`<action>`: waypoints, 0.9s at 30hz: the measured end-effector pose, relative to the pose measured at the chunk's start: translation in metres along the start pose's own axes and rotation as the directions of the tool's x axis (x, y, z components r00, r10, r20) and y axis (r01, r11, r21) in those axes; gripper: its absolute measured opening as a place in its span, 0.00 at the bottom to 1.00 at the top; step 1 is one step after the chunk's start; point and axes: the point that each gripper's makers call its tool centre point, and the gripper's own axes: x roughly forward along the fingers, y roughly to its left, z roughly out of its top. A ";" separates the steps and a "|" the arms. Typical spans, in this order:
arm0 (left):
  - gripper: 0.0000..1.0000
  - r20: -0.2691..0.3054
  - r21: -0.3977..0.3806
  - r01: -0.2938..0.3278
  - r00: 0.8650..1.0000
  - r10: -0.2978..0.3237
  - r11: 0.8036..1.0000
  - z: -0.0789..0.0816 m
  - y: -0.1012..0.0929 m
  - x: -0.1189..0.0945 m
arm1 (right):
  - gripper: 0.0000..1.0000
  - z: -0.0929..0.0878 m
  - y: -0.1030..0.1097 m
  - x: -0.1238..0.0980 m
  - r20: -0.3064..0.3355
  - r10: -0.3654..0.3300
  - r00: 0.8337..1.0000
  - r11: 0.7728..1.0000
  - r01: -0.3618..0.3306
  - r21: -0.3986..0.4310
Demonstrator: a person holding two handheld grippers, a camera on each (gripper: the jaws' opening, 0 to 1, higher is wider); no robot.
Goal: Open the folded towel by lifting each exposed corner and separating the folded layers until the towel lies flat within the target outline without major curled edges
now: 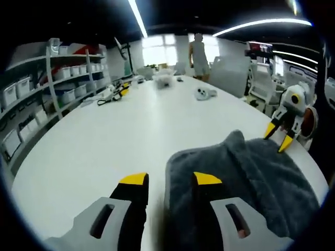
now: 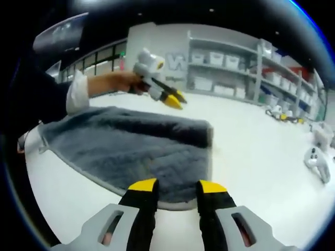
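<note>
Towel (image 2: 136, 149), grey plush terry, lies folded on the white table (image 1: 104, 141), its long axis between both grippers. Left gripper (image 1: 170, 180) and right gripper (image 2: 178, 185) hang over it, jaws parted, empty.

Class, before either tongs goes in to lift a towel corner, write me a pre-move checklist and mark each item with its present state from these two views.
1. Left tongs open, nothing held: ok.
2. Right tongs open, nothing held: ok.
3. Grey towel folded, top layer edge exposed for a grip: ok.
4. Towel lies wholly on the white table: cannot tell; its far end is hidden.
5. Target outline visible on the table: not ok, no marking seen.
6. Table beside the towel free of clutter: ok; the other items sit far off.
</note>
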 end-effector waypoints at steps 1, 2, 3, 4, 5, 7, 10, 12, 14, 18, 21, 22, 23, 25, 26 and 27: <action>0.32 0.002 0.005 0.005 1.000 -0.005 1.000 0.001 -0.002 0.003 | 0.27 0.000 0.000 0.000 -0.001 0.000 1.000 1.000 0.000 -0.003; 0.32 -0.001 0.011 0.010 1.000 -0.010 1.000 0.001 -0.004 0.005 | 0.27 0.000 0.000 -0.001 -0.001 0.000 1.000 1.000 0.000 -0.006; 0.32 -0.006 0.021 0.014 1.000 -0.014 1.000 0.000 -0.006 0.007 | 0.27 0.000 0.000 -0.001 -0.001 0.001 1.000 1.000 -0.001 -0.009; 0.32 -0.008 0.027 0.015 1.000 -0.015 1.000 0.000 -0.007 0.010 | 0.27 -0.001 0.000 -0.001 0.001 0.001 1.000 1.000 -0.001 -0.011; 0.32 -0.009 0.030 0.018 1.000 -0.018 0.999 0.000 -0.008 0.012 | 0.27 -0.001 0.000 0.000 0.001 0.001 1.000 1.000 -0.001 -0.012; 0.32 -0.008 0.033 0.028 1.000 -0.028 0.999 0.000 -0.011 0.016 | 0.26 -0.001 0.000 0.000 0.003 -0.001 1.000 1.000 0.001 -0.015; 0.31 -0.015 0.039 0.035 0.999 -0.034 0.999 -0.002 -0.014 0.022 | 0.26 -0.002 0.000 0.000 0.006 -0.002 1.000 1.000 0.002 -0.026; 0.30 -0.025 0.042 0.040 0.999 -0.039 0.998 -0.004 -0.016 0.027 | 0.25 -0.002 0.000 0.001 0.013 0.001 1.000 0.999 -0.001 -0.034; 0.27 -0.037 0.075 0.050 0.998 -0.047 0.996 -0.006 -0.019 0.030 | 0.24 -0.002 0.001 0.002 0.016 0.007 1.000 0.999 -0.007 -0.033; 0.23 -0.029 0.090 0.051 0.998 -0.048 0.995 -0.002 -0.020 0.038 | 0.22 -0.002 0.001 0.002 0.015 0.008 1.000 0.999 -0.007 -0.045; 0.21 -0.043 0.114 0.065 0.997 -0.061 0.991 -0.003 -0.025 0.045 | 0.21 -0.002 0.002 0.002 0.023 0.006 1.000 0.999 -0.005 -0.041; 0.20 -0.051 0.115 0.066 0.997 -0.061 0.991 -0.004 -0.025 0.048 | 0.21 -0.002 0.002 0.002 0.028 0.006 1.000 0.999 -0.004 -0.043; 0.17 -0.067 0.104 0.061 0.996 -0.054 0.993 -0.007 -0.023 0.049 | 0.21 -0.002 0.002 0.002 0.030 0.004 1.000 0.999 -0.003 -0.046; 0.11 -0.095 0.077 0.042 0.995 -0.035 0.996 -0.013 -0.019 0.051 | 0.20 -0.002 0.002 0.002 0.031 0.000 1.000 0.998 0.002 -0.063; 0.10 -0.091 0.079 0.054 0.995 -0.046 0.995 -0.013 -0.021 0.053 | 0.19 -0.001 0.003 0.002 0.029 0.000 1.000 0.998 0.002 -0.070; 0.08 -0.082 0.083 0.057 0.995 -0.050 0.995 -0.012 -0.022 0.053 | 0.18 -0.001 0.003 0.002 0.026 0.001 1.000 0.998 0.000 -0.068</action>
